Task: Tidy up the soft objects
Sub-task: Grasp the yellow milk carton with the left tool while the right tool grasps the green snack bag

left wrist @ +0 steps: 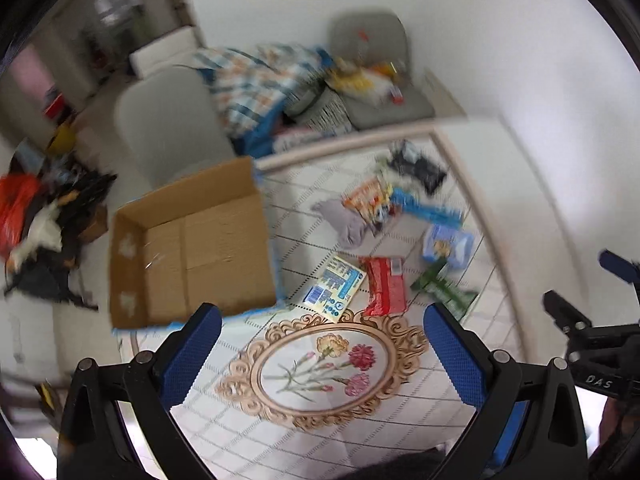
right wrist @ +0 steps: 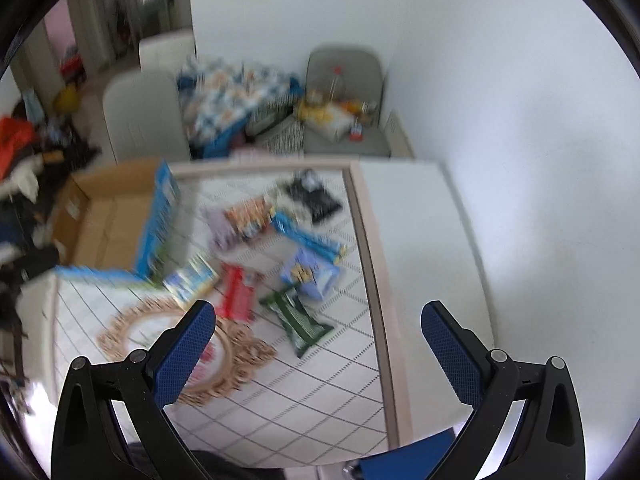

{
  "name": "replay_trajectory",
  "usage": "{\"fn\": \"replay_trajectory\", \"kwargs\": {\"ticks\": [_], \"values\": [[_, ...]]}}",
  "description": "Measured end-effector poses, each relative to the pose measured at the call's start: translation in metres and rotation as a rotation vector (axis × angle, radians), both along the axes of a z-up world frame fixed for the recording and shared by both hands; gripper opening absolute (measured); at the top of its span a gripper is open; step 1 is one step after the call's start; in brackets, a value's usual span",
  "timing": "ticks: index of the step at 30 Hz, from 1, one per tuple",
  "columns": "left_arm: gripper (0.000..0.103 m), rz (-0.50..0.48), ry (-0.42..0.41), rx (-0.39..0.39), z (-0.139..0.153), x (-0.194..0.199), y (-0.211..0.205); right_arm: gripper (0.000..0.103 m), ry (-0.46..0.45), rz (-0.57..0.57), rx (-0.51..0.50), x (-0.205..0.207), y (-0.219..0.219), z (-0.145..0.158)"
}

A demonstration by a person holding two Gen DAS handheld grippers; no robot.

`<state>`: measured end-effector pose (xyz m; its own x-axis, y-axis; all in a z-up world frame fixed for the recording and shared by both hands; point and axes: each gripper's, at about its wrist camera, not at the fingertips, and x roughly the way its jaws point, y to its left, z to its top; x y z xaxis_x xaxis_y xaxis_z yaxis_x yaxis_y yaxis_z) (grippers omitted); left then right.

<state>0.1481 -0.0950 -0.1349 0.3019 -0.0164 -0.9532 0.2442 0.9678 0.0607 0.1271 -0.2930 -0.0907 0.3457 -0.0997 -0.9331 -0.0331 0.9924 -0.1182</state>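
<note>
Blue textured pads on black two-finger left gripper, spread wide, nothing between them, hovering above table with white grid-pattern cloth. Same build on right gripper: blue pads wide apart, empty, also above the cloth; also visible at right edge of left view as black frame with blue tip

Directly under left gripper: printed oval gold-scroll frame with pink and yellow flowers flat on the cloth. In right view the print sits partly behind the left finger

Just beyond the print, loose soft packets spread on the cloth:
- yellow-and-blue flat packet, touching near right corner of box, beside red one
- red rectangular packet, just right of it
- dark green foil packet, further right; in right view nearest to gripper
- pale blue tissue-style pack behind the green one
- long blue wrapper, orange snack bag and grey folded cloth clustered farther back, overlapping
- black-and-white bag at far edge of table

Open brown cardboard box with blue printed outside on left part of table, flaps up, inside looks bare apart from pale tape patches. None of the packets in it

Past the table: grey chair against white wall with yellow clutter on seat, checked blue-orange fabric heaped beside it, white chair back, dark and orange clothing pile far left. Both views motion-blurred, labels unreadable
</note>
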Motion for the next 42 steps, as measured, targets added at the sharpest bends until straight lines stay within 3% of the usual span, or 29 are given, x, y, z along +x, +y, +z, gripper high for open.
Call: {"fn": "replay_trajectory", "kwargs": {"ticks": [5, 8, 10, 15, 17, 18, 20, 21, 23, 28, 31, 36, 39, 42], "values": [[0.103, -0.188, 0.187, 0.188, -0.111, 0.048, -0.045, 0.103, 0.229, 0.011, 0.074, 0.037, -0.022, -0.131], [0.102, -0.256, 0.265, 0.294, -0.163, 0.063, -0.057, 0.099, 0.344, -0.028, 0.133, 0.052, -0.034, -0.202], [0.102, -0.300, 0.343, 0.340, -0.197, 0.072, -0.063, 0.096, 0.383, -0.046, 0.157, 0.056, -0.037, -0.231], [0.102, -0.325, 0.459, 0.371, -0.250, 0.092, -0.069, 0.087, 0.464, -0.066, 0.226, 0.061, -0.037, -0.282], [0.102, -0.346, 0.498, 0.404, -0.265, 0.095, -0.071, 0.072, 0.487, -0.068, 0.229, 0.059, -0.034, -0.292], [0.102, -0.355, 0.514, 0.418, -0.272, 0.097, -0.072, 0.052, 0.501, -0.070, 0.224, 0.057, -0.033, -0.298], [0.099, -0.367, 0.551, 0.447, -0.281, 0.096, -0.073, 0.048, 0.500, -0.123, 0.246, 0.054, -0.038, -0.302], [0.092, -0.364, 0.565, 0.449, -0.284, 0.096, -0.072, 0.045, 0.506, -0.165, 0.264, 0.051, -0.043, -0.302], [0.062, -0.295, 0.625, 0.394, -0.288, 0.099, -0.066, 0.043, 0.522, -0.223, 0.322, 0.045, -0.051, -0.305], [0.062, -0.016, 0.665, 0.170, -0.279, 0.112, -0.040, 0.045, 0.522, -0.235, 0.368, 0.037, -0.052, -0.308], [0.063, 0.078, 0.666, 0.085, -0.276, 0.113, -0.025, 0.047, 0.517, -0.244, 0.364, 0.036, -0.052, -0.312], [0.063, 0.037, 0.687, 0.094, -0.287, 0.094, -0.021, 0.047, 0.525, -0.269, 0.358, 0.050, -0.050, -0.313], [0.061, 0.045, 0.633, 0.106, -0.285, 0.087, -0.018, 0.046, 0.523, -0.271, 0.339, 0.055, -0.050, -0.313], [0.061, 0.054, 0.572, 0.113, -0.263, 0.079, -0.010, 0.036, 0.511, -0.267, 0.297, 0.057, -0.042, -0.309]]}}
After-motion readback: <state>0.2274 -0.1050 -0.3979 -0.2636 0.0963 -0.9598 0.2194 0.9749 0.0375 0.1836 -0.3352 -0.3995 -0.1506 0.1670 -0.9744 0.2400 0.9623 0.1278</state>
